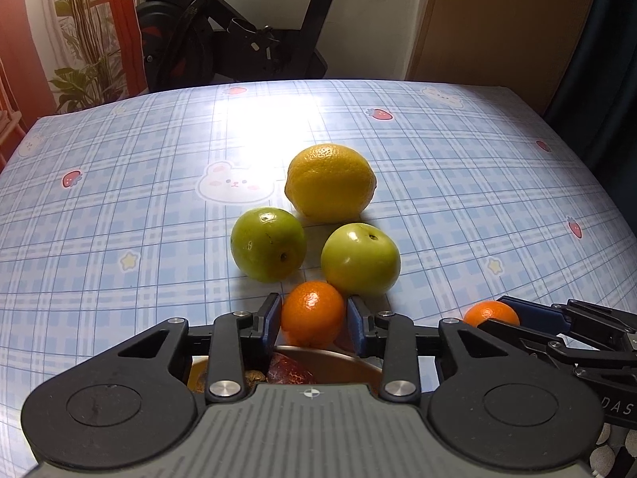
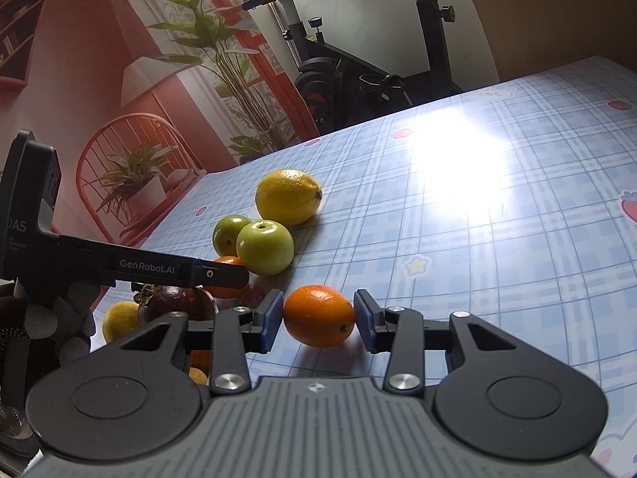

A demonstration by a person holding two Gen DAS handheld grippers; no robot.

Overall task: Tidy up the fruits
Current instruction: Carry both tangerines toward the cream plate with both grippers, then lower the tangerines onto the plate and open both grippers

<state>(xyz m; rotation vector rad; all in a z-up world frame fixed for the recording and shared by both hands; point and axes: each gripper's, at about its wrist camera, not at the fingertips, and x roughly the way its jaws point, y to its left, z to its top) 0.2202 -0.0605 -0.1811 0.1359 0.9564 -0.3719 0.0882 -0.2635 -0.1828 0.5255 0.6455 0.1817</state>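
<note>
The left tongs [image 1: 313, 324] pinch a small orange [image 1: 313, 314], its blue pads pressed against both sides of the fruit, above a bowl [image 1: 338, 366] that holds dark fruit. On the blue checked worktop [image 1: 119, 207], at twelve o'clock from that orange, sit two green apples [image 1: 268, 243] side by side, with a lemon [image 1: 330, 182] just behind them. At three o'clock the right tongs [image 2: 318, 318] grip a second orange [image 2: 319, 315] that rests on the worktop, pads touching both its ends. In the right wrist view a mangosteen [image 2: 175, 304] lies at nine o'clock from that orange, near another yellow fruit [image 2: 119, 318].
</note>
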